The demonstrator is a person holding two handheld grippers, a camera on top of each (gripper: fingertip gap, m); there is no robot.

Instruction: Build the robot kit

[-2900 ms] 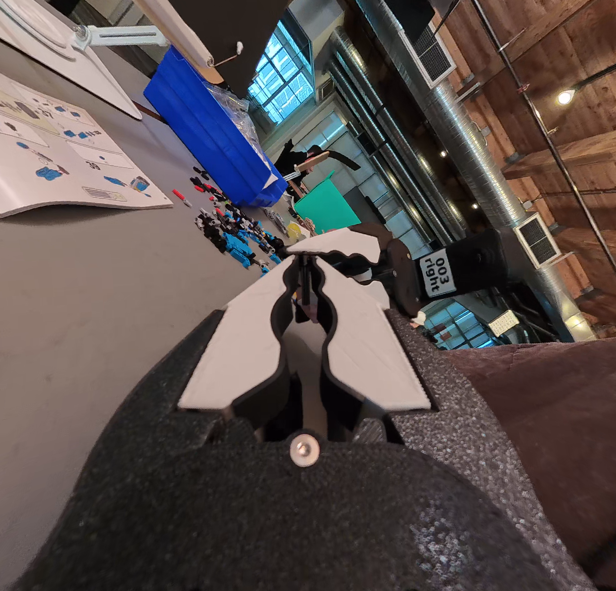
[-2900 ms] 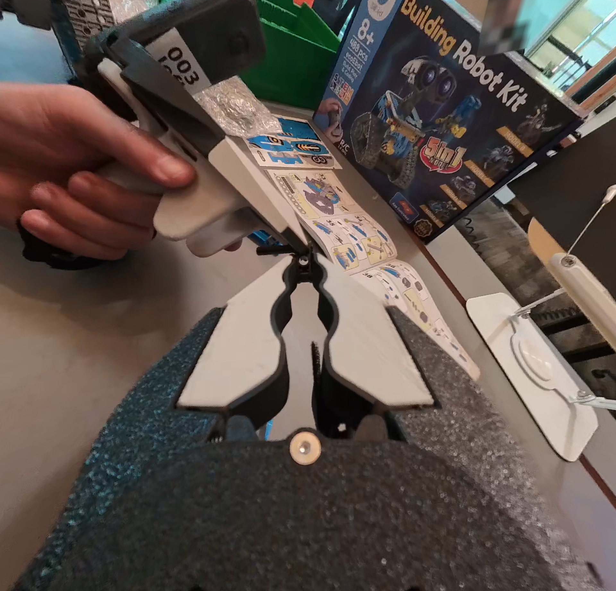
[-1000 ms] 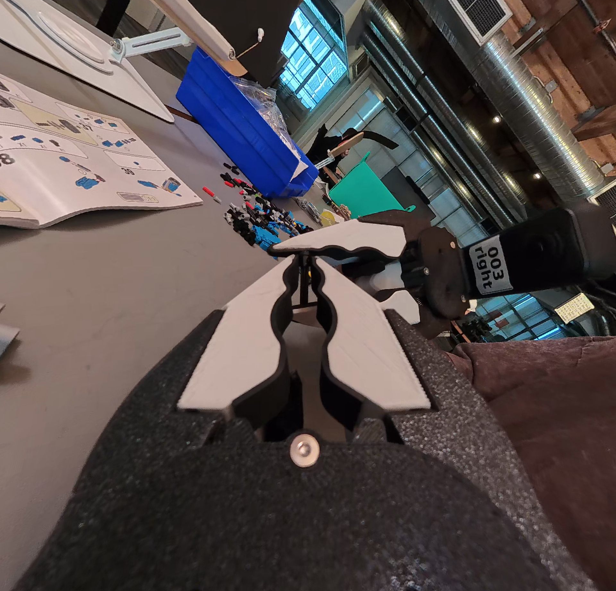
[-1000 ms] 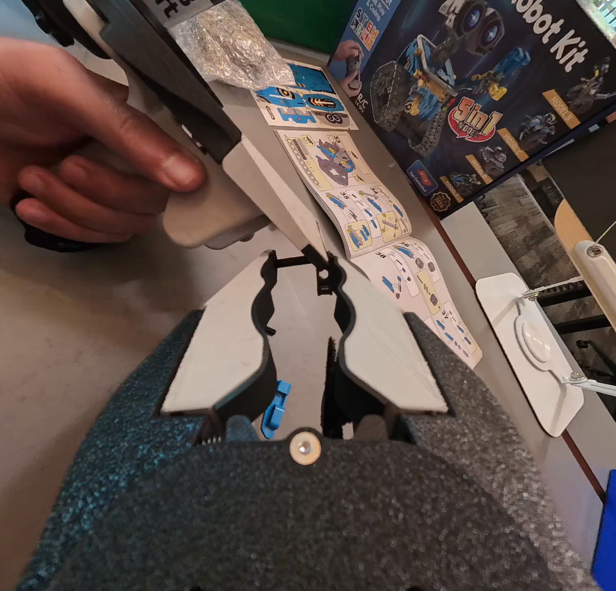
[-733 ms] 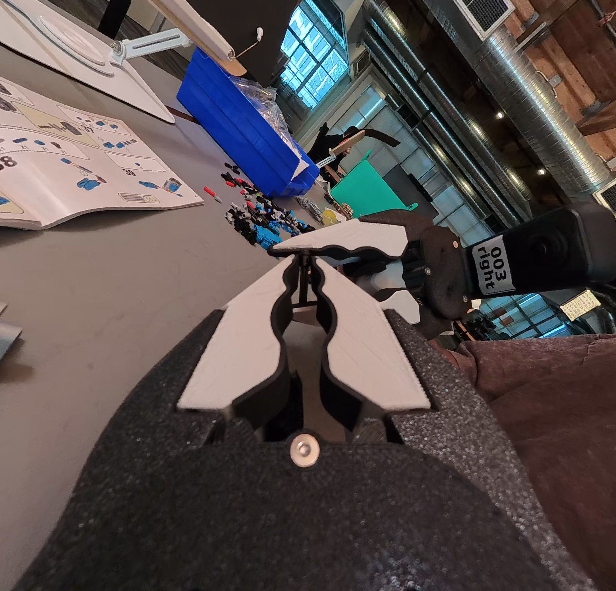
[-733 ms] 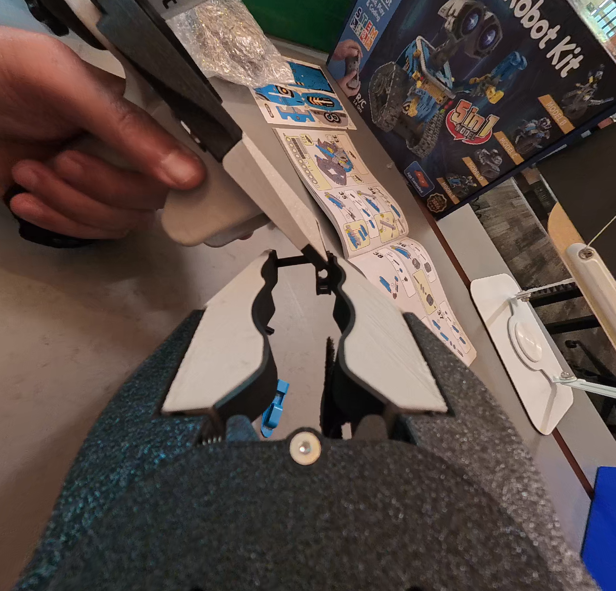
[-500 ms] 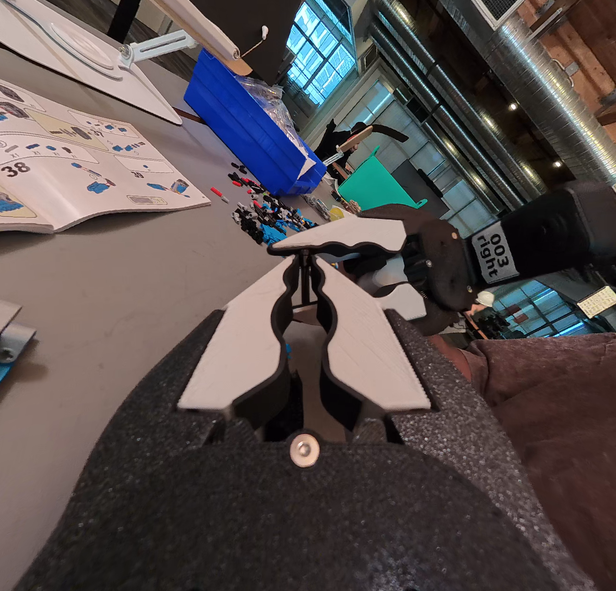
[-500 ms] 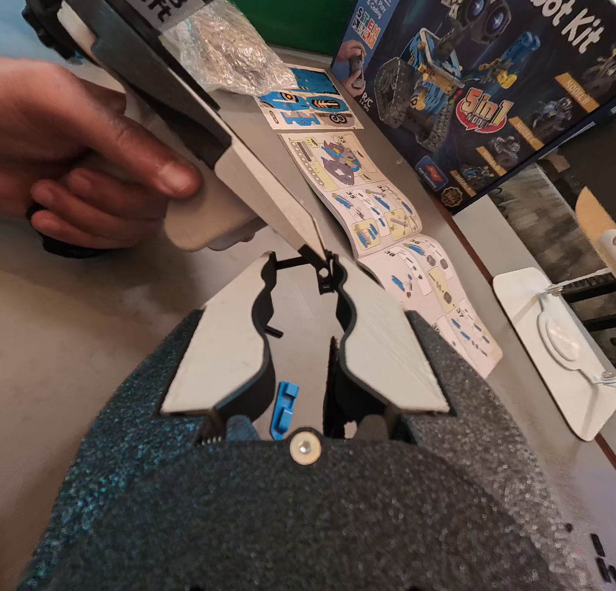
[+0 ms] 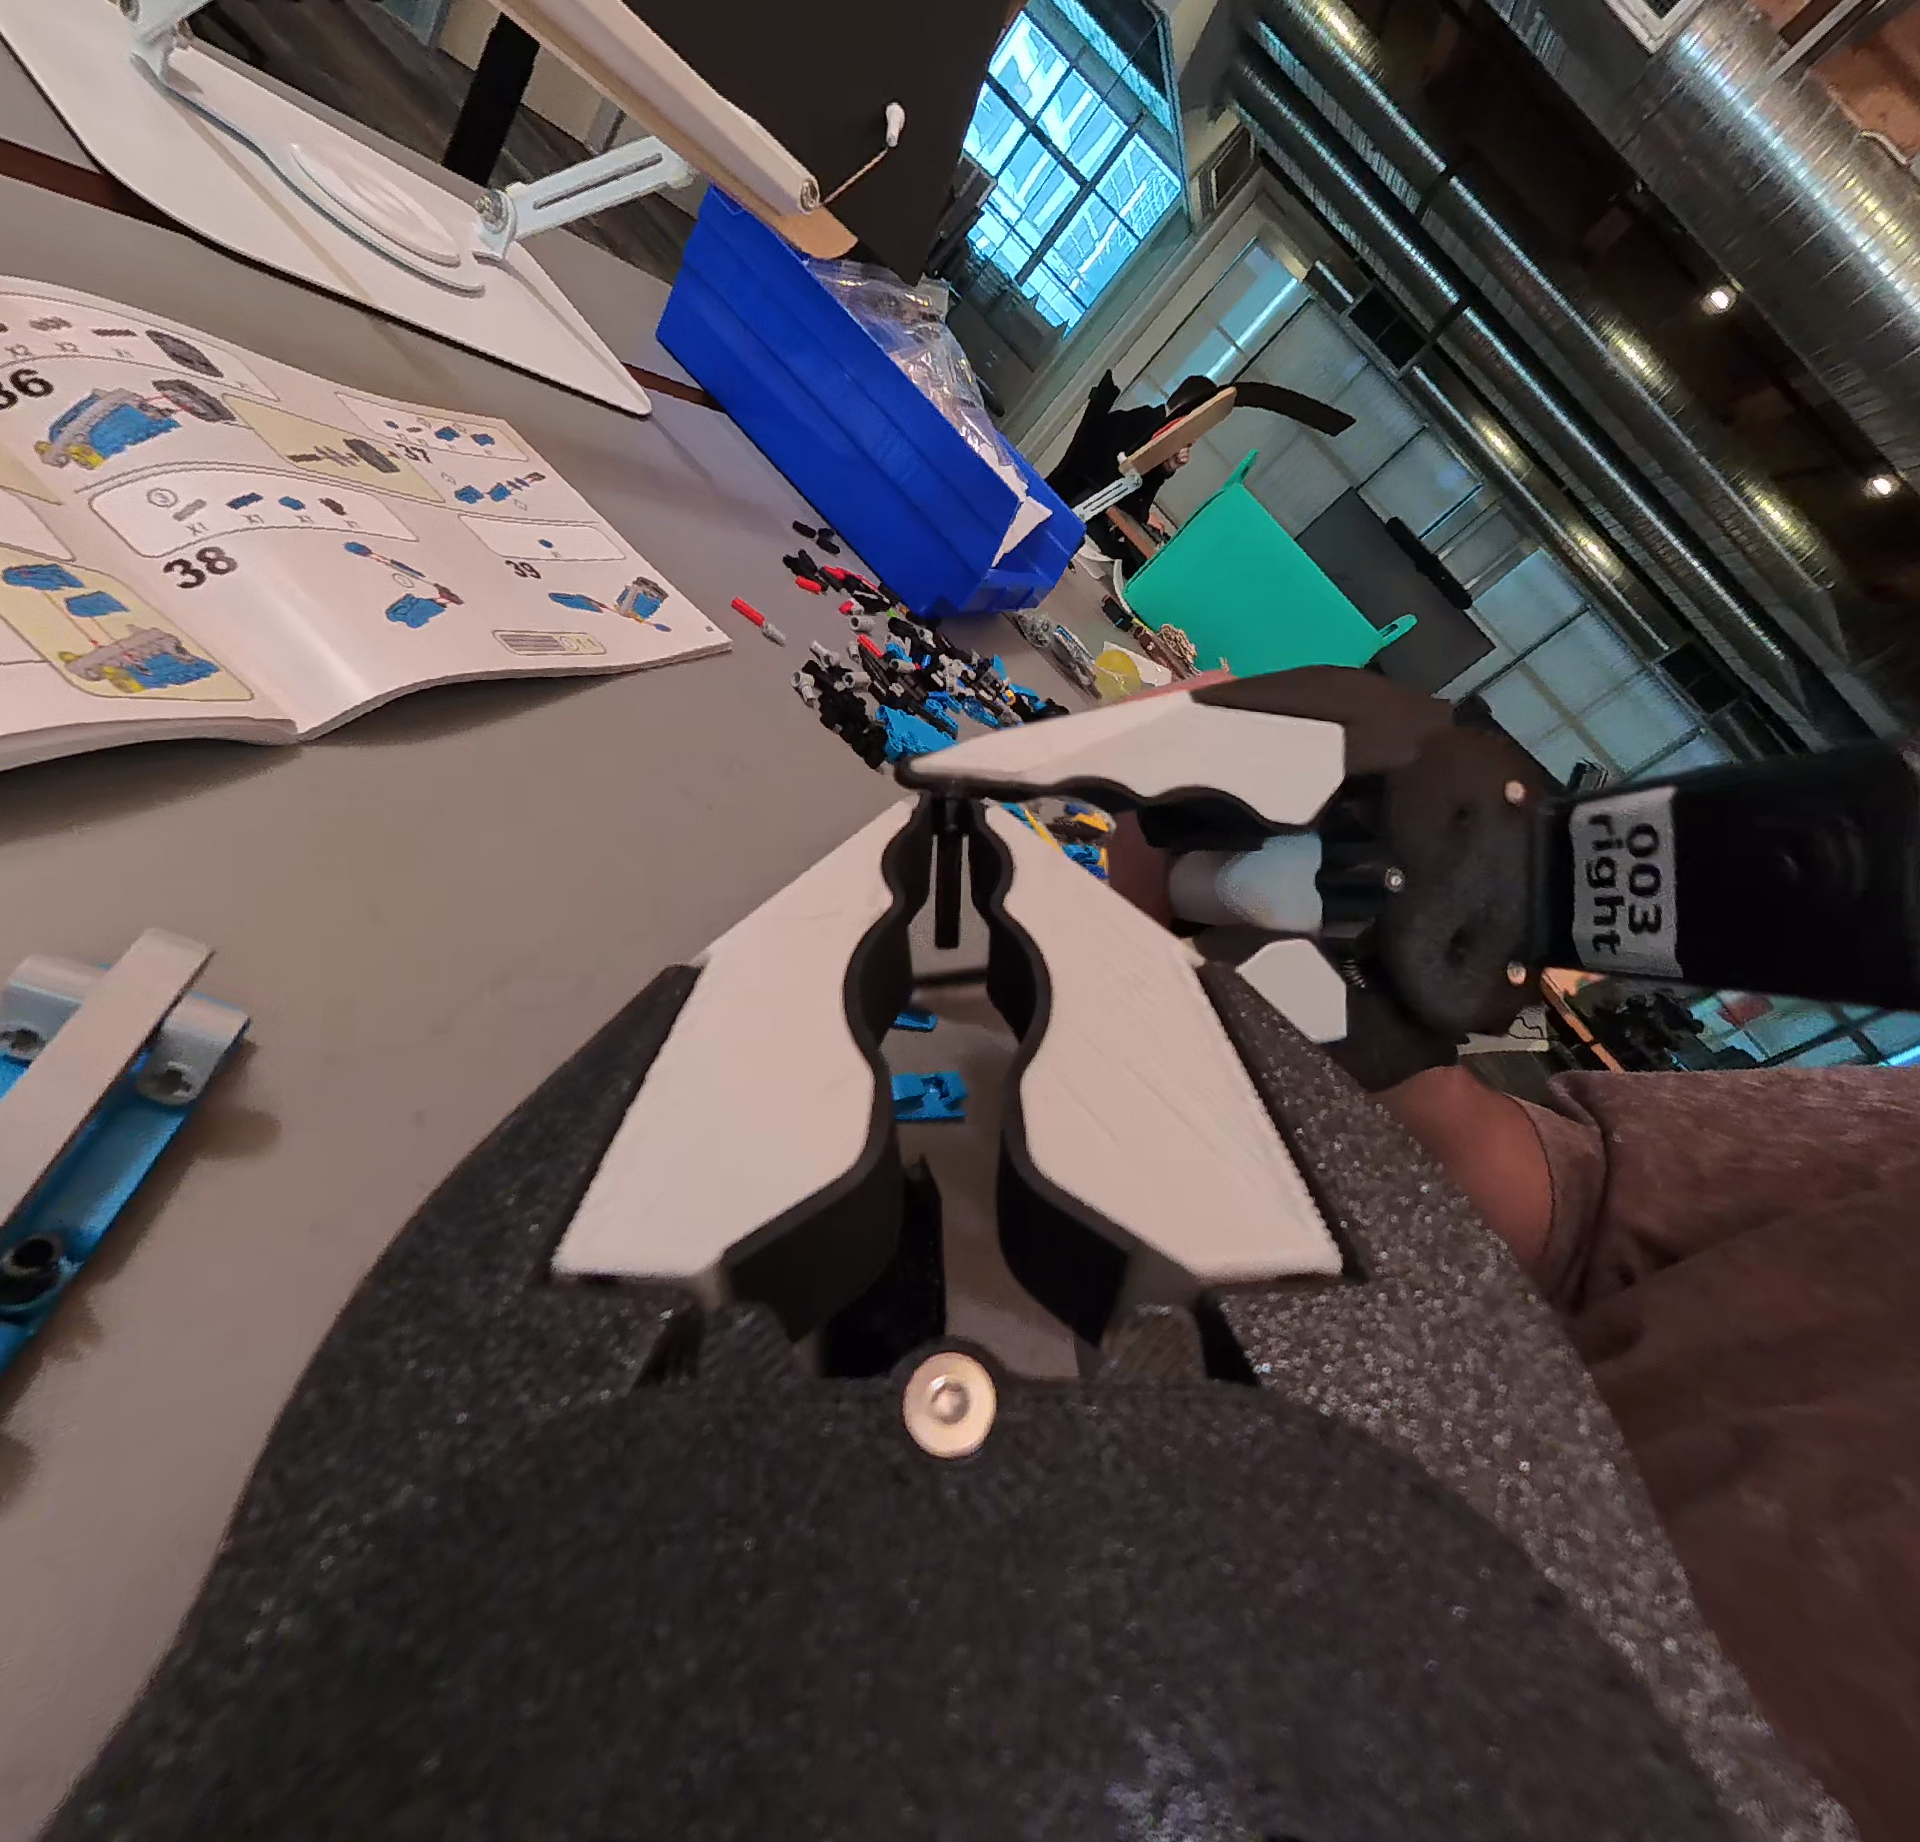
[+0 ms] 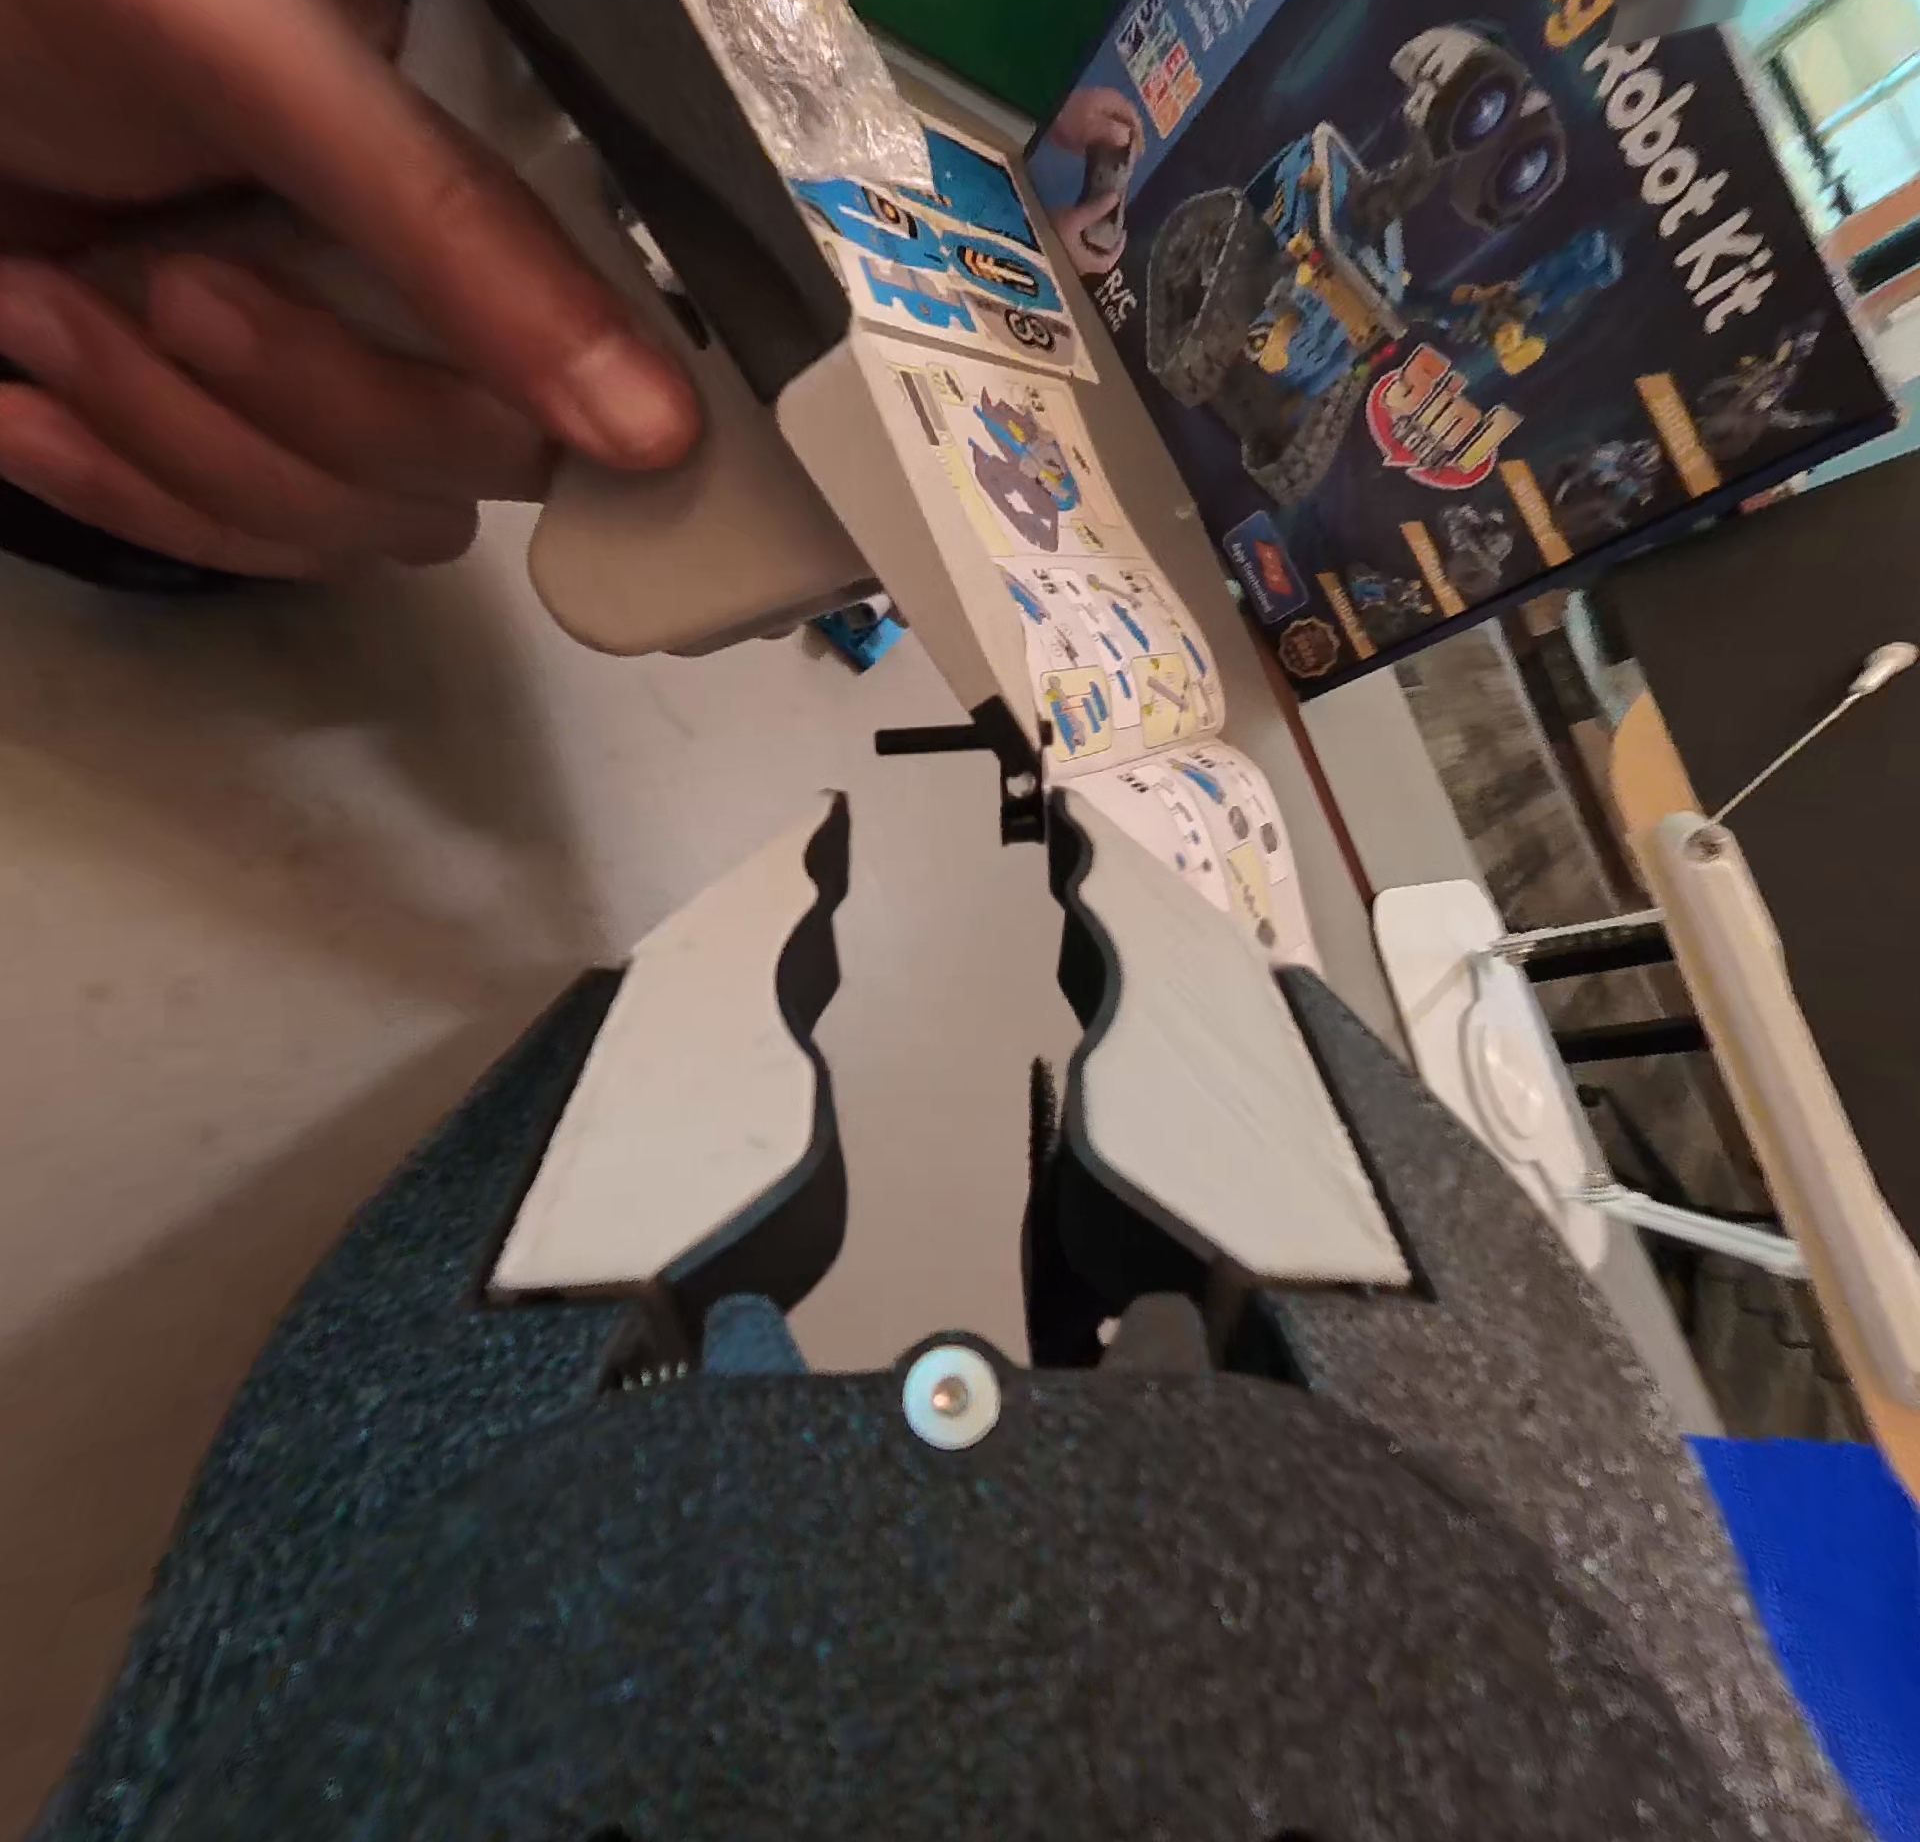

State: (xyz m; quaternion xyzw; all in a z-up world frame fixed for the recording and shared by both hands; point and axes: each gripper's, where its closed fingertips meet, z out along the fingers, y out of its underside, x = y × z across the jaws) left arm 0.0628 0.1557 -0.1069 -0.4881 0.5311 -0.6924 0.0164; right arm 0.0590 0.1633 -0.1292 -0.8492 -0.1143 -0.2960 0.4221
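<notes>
My left gripper [image 9: 945, 818] is shut on a small black part [image 9: 948, 888], a connector with a thin axle. In the right wrist view a hand [image 10: 312, 317] holds the left gripper [image 10: 1003, 717] from the upper left, and the black part [image 10: 1013, 784] hangs at its tip with the axle pointing left. My right gripper [image 10: 940, 805] is open and empty, jaws well apart, just below the part; its right fingertip [image 10: 1065, 826] is right beside the connector. In the left wrist view the right gripper [image 9: 935, 772] comes in from the right, above my fingertips.
An open instruction booklet [image 9: 312, 566] lies on the grey table [image 9: 468, 909], with a white stand base [image 9: 312, 161], a blue bin [image 9: 862, 442] and a pile of small parts [image 9: 914, 680] behind. A blue piece [image 9: 930, 1091] lies below. A kit box [image 10: 1455, 286] stands behind. Left and right tips are no more than a few centimetres apart.
My right gripper has let go of the black part, opened wide and drawn back a little. My left gripper stays shut on the part and has tilted down towards the table.
</notes>
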